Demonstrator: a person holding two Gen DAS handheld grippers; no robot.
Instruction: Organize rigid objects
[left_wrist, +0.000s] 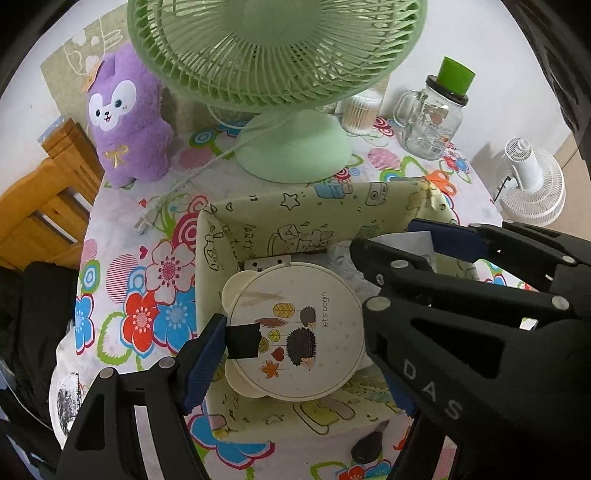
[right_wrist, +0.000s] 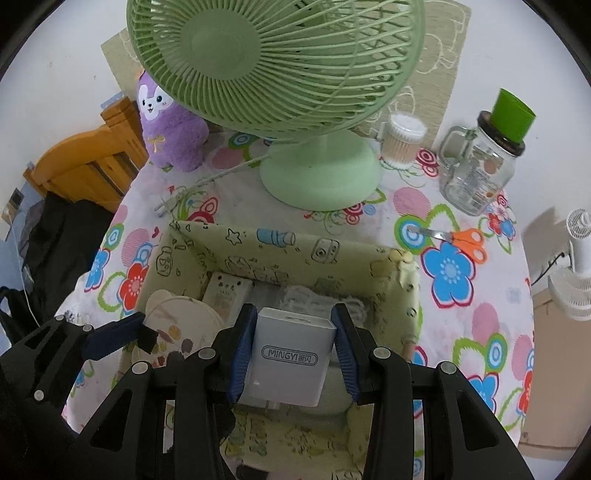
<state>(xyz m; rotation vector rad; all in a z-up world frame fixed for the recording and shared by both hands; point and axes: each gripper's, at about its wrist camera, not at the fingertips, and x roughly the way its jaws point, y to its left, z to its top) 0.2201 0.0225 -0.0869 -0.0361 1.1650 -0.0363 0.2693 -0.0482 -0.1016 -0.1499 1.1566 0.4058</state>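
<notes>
Right claw clamps white charger; left claw grips round lid, hedgehog print only left view.

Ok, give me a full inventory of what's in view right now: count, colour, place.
Desk fan: one, green, back centre of the table.
Plush toy: one, purple, back left beside the fan.
Glass mug jar: one, clear with green cap, back right.
Cotton swab tub: one, clear, right of the fan base.
Scissors: one, orange handles, right of the fabric box.
Fabric box: one, pale green print, front centre.
Round tin: one, cream with hedgehog picture, in the box, at the left gripper.
Charger: one, white, over the box.
Floor fan: one, white, far right off the table.
Left gripper: black, blue fingers either side of the tin.
Right gripper: shut on the charger.
</notes>
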